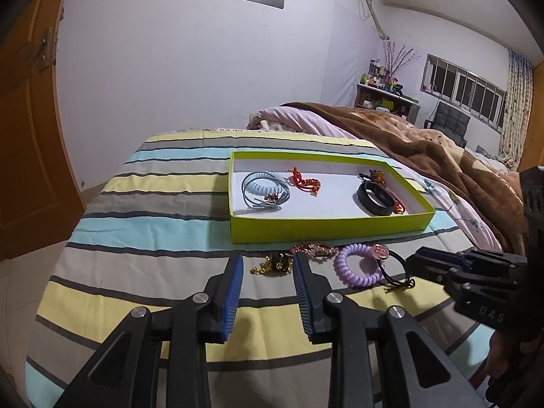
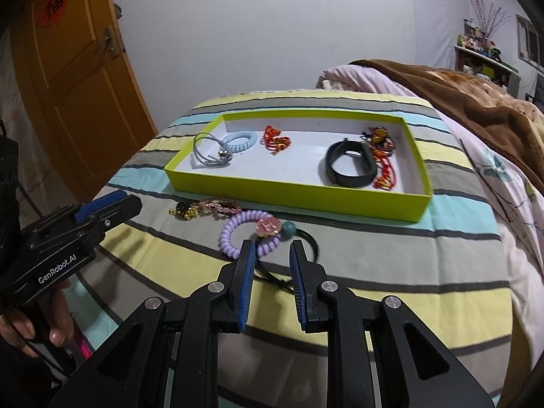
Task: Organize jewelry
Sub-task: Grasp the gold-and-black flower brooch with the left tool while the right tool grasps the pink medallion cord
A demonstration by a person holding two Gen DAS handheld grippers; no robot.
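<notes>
Your green box (image 2: 306, 197) sits on the striped bed (image 2: 442, 255) and already holds the black band (image 2: 350, 165), blue coil ties (image 2: 239, 142) and red cords (image 2: 275, 141). Outstanding, just in front of the box: the purple coil tie (image 2: 238, 233) with its pink charm (image 2: 268, 227), a pink beaded piece (image 2: 221, 206) and gold bells (image 2: 183, 211). Your left tool (image 1: 268, 267) stands spread before the bells, gripping nothing. Your right tool (image 2: 272, 253) is parted at the purple tie, not yet pinching. Nothing obstructs the box.
</notes>
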